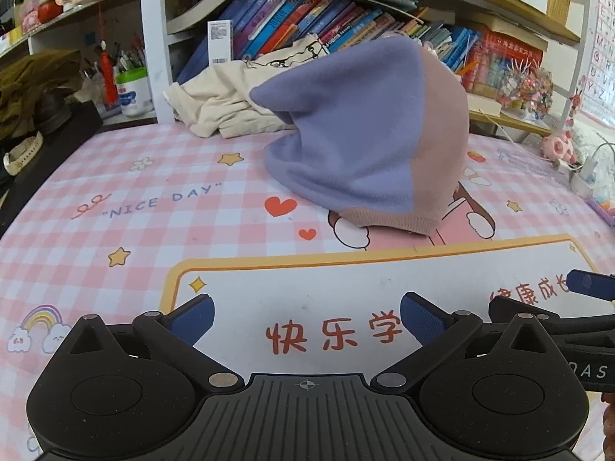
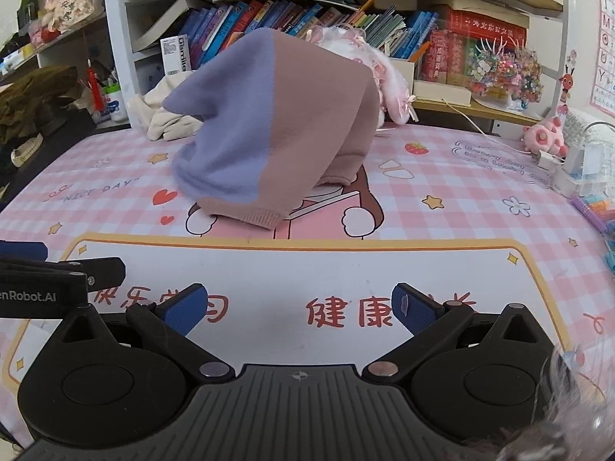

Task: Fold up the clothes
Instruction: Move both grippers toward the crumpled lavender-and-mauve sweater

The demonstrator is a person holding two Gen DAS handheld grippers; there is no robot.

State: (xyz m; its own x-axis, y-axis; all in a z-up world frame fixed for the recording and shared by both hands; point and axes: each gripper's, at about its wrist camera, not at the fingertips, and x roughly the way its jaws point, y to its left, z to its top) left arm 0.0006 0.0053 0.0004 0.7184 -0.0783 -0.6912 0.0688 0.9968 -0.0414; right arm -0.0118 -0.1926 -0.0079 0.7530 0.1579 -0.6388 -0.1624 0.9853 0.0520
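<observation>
A purple and dusty-pink knit garment [image 1: 365, 134] stands in a heap on the pink checked desk mat [image 1: 115, 199], its ribbed hem touching the mat. The right wrist view shows the same garment [image 2: 269, 126] ahead of me. My left gripper [image 1: 307, 319] hovers open over the white panel of the mat, well short of the garment, nothing between its blue pads. My right gripper [image 2: 300, 307] is open too, also over the white panel and empty. Each gripper's fingers show at the edge of the other's view.
A cream garment [image 1: 226, 103] lies crumpled behind the knit one, against a bookshelf [image 1: 307, 11] full of books. A pink plush toy [image 2: 544, 136] and a power strip [image 2: 580, 169] sit at the right. Dark clothing [image 1: 34, 80] is piled at the left.
</observation>
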